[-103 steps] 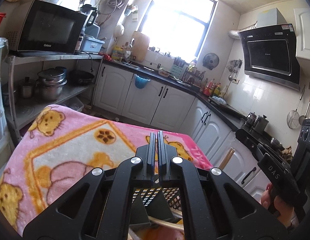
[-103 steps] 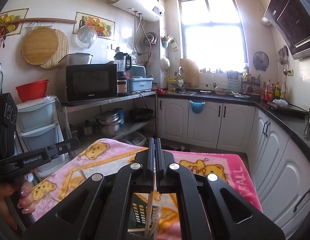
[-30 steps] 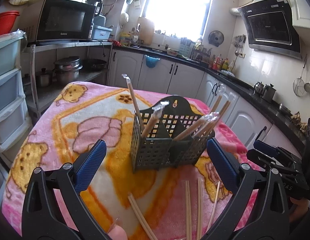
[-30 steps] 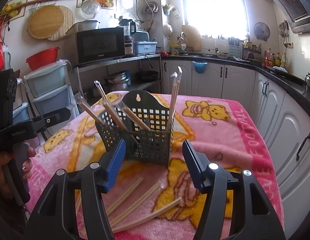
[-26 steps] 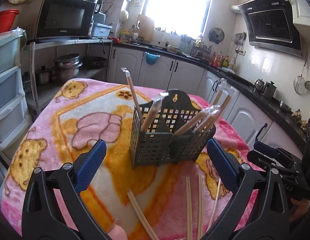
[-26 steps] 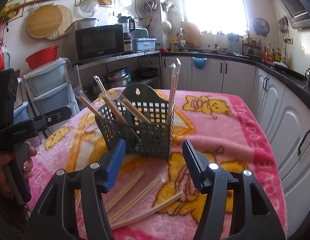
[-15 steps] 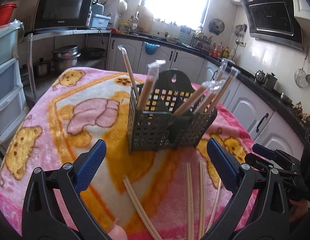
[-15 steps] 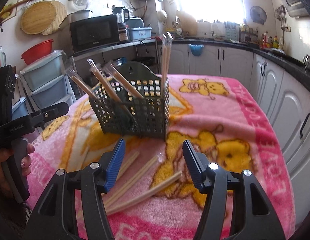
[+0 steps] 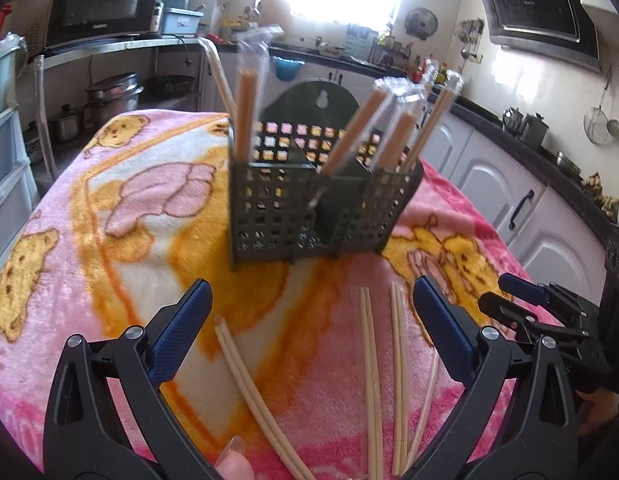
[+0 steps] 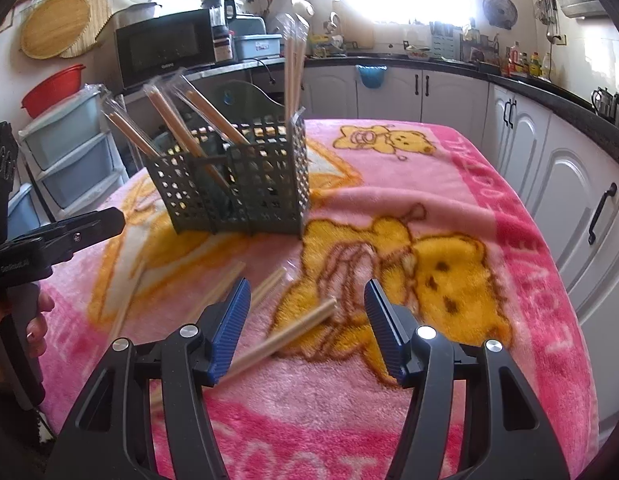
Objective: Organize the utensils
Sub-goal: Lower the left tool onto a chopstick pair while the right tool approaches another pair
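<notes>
One chopstick pair (image 10: pixel 285 338) is lying diagonally, low-centre — between the right gripper (image 10: pixel 305 326)'s half-open, empty jaws; left gripper (image 9: pixel 309 332) is gaping, empty.

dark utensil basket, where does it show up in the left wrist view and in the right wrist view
Left wrist view: the dark utensil basket stands at upper centre on the pink blanket, beyond the loose chopsticks.
Right wrist view: the basket stands left of centre, above the loose chopsticks.
Shared landmark: the black microwave on the shelf behind it.
</notes>
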